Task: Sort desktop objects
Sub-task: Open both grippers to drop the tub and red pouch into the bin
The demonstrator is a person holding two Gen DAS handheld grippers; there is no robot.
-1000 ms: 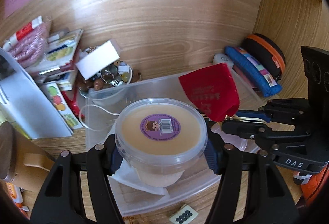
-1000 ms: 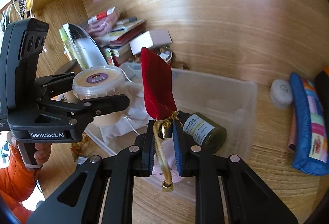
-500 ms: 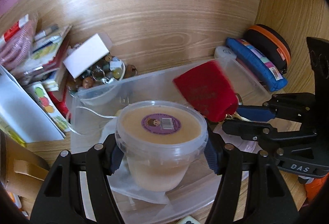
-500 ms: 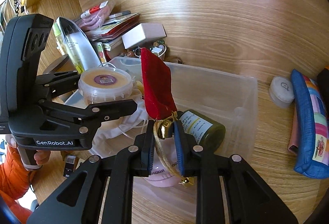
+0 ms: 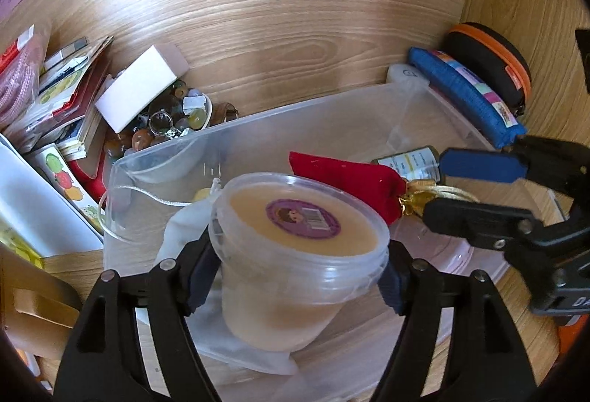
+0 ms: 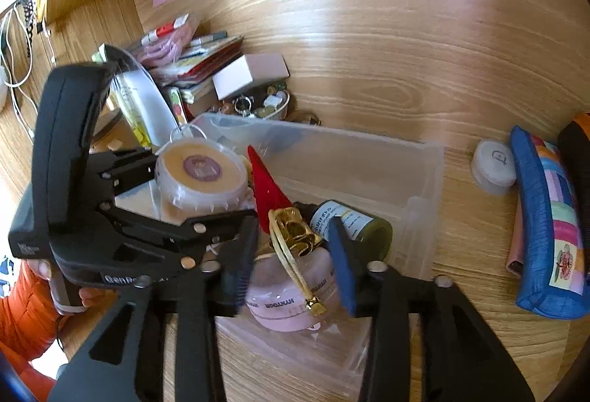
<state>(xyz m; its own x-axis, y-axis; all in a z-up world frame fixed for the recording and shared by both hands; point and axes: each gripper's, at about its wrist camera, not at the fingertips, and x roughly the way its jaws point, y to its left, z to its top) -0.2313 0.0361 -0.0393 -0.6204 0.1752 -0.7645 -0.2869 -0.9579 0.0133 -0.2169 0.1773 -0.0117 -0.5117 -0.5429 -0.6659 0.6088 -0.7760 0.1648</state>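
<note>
Desktop objects partly sit in the clear bin (image 6: 424,158): left gripper (image 5: 295,276), jaws opening, lowers the tub (image 5: 302,225) there, right gripper (image 6: 295,254), jaws opening, frees the red pouch (image 6: 269,195); clutter remains outside.

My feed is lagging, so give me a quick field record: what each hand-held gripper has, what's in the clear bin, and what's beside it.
left hand-held gripper: jaws opening, either side of the lidded tub over the bin
right hand-held gripper: jaws opening, pads off the red pouch; its gold cord lies between them
clear bin: holds green bottle, pink round case, white drawstring bag
right of bin: blue pencil case, small white jar
left of bin: bowl of beads, white box
</note>
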